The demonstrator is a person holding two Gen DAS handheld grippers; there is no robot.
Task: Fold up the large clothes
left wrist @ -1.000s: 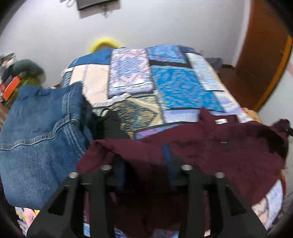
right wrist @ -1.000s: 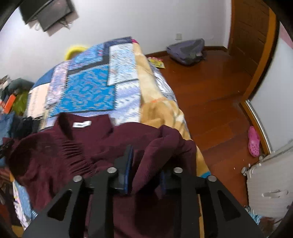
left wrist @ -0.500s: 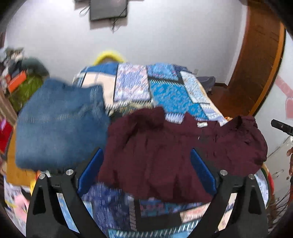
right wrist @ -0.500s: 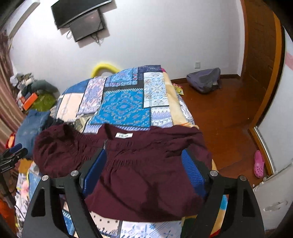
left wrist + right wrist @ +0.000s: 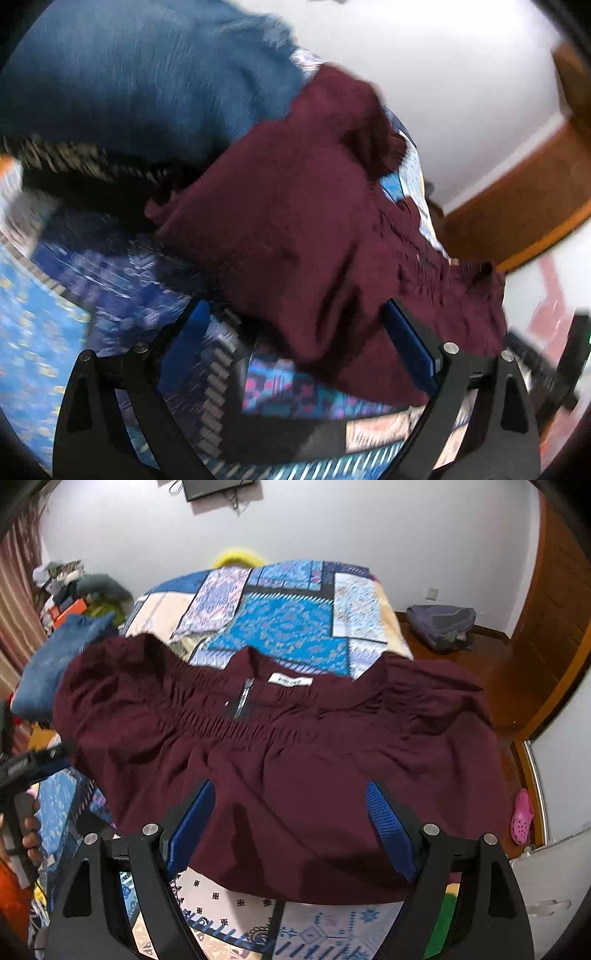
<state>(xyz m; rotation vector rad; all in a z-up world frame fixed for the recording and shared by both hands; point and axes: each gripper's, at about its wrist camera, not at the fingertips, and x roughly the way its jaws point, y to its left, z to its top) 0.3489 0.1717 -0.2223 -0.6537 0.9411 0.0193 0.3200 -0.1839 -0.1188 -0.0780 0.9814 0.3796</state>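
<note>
your right tongs (image 5: 290, 819) gape wide with nothing in them, above the near hem of the maroon blouse (image 5: 295, 746), which lies spread flat on the patchwork bed (image 5: 284, 627), white label at the collar. your left tongs (image 5: 295, 332) also stand wide and empty; that view is tilted and smeared, so the blue denim (image 5: 147, 74) beyond the blouse is hard to read.

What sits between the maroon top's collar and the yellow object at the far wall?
In the right wrist view, only patchwork bedspread lies between the maroon top and the yellow object.
</note>
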